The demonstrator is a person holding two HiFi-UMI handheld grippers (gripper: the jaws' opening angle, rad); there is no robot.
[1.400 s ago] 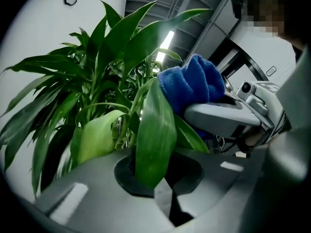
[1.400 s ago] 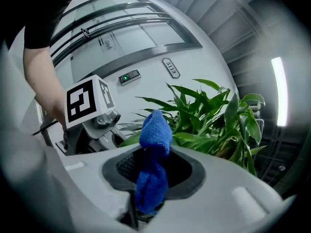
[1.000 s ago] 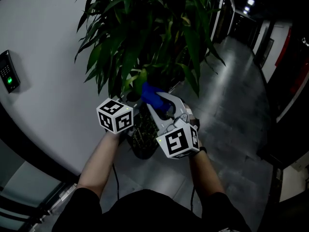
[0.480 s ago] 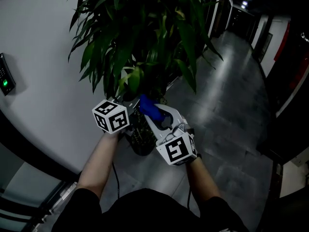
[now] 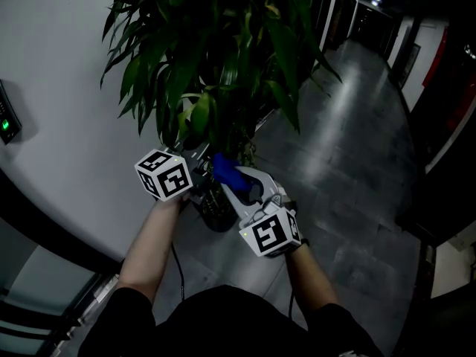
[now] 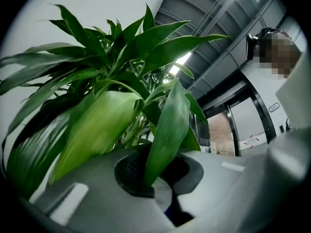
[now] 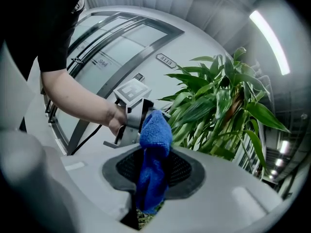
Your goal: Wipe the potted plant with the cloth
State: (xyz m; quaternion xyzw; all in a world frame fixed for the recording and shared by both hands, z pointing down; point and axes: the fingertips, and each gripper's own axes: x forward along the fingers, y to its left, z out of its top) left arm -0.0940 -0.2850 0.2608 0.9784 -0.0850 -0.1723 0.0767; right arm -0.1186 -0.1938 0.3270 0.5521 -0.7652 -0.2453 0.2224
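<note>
Both clamped: right gripper [image 7: 153, 178] on cloth [image 7: 154, 144] (blue), left gripper [image 6: 163, 181] on leaf [image 6: 167, 130].

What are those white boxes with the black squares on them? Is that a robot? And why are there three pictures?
There is no robot here. A person is holding two pinching tools called grippers, and the white cubes with black squares are part of those tools.

One picture comes from a camera on the person's head, looking down at both arms. The other two come from small cameras that ride on each tool and look along its two jaws.

The left gripper is pinching a long green leaf of the potted plant. The plant stands in a dark pot on the grey floor, beside a white wall.

The right gripper is squeezing a blue cloth and holding it close to the left tool, probably ready to wipe the leaves.
</note>
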